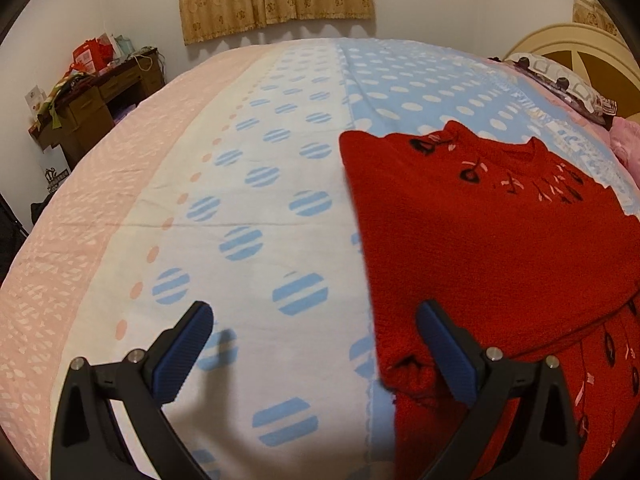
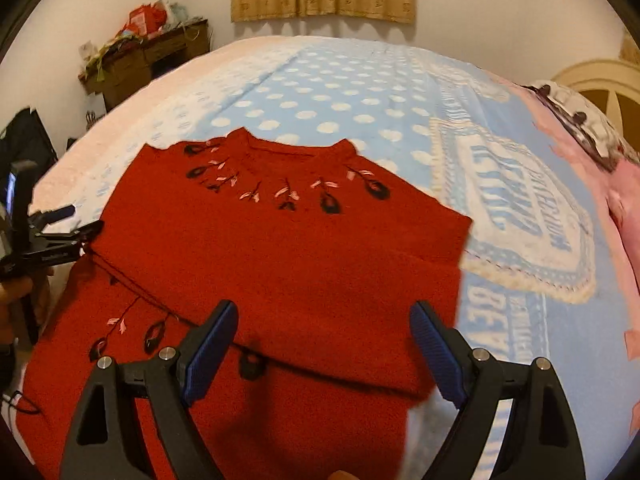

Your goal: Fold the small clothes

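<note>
A red knit sweater (image 2: 280, 248) with black and pink leaf embroidery around the neck lies flat on the bed, collar away from me. A folded edge runs slantwise across its near part. My right gripper (image 2: 324, 314) is open above the sweater's near right part, with nothing pressed between its blue pads. My left gripper (image 1: 316, 320) is open too. Its right finger (image 1: 444, 352) hangs over the sweater's left edge (image 1: 384, 280) by a cuff, and its left finger over bare sheet. In the right wrist view the left gripper (image 2: 86, 219) shows at the sweater's left side.
The bed sheet (image 1: 248, 184) is pink, white and blue with dots. A pillow (image 1: 560, 84) and a cream headboard (image 1: 580, 40) are at the far right. A cluttered wooden desk (image 1: 100, 96) stands at the far left. A hand (image 2: 12, 292) holds the left tool.
</note>
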